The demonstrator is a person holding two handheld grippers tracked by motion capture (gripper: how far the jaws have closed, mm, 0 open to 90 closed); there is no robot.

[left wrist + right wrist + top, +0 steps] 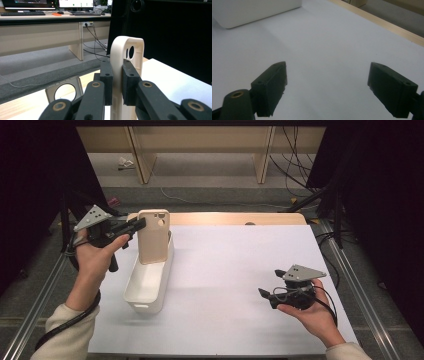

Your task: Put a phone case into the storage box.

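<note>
A cream phone case [153,237] with a camera cut-out stands upright over the far end of a white rectangular bin [145,287]. My left gripper [139,225] is shut on the case's left edge, near its top. In the left gripper view both pads clamp the case [130,50] from either side, with my left gripper [117,75] level. My right gripper [270,282] is held low over the white table at the near right, open. In the right gripper view its jaws [327,87] stand wide apart with nothing between them.
A white sheet [225,270] covers the table, with a wooden edge [225,218] along the far side. Beyond the left jaws lies a greyish case [63,90] with a round hole. The bin's corner [249,12] is ahead of the right gripper. Black curtains flank both sides.
</note>
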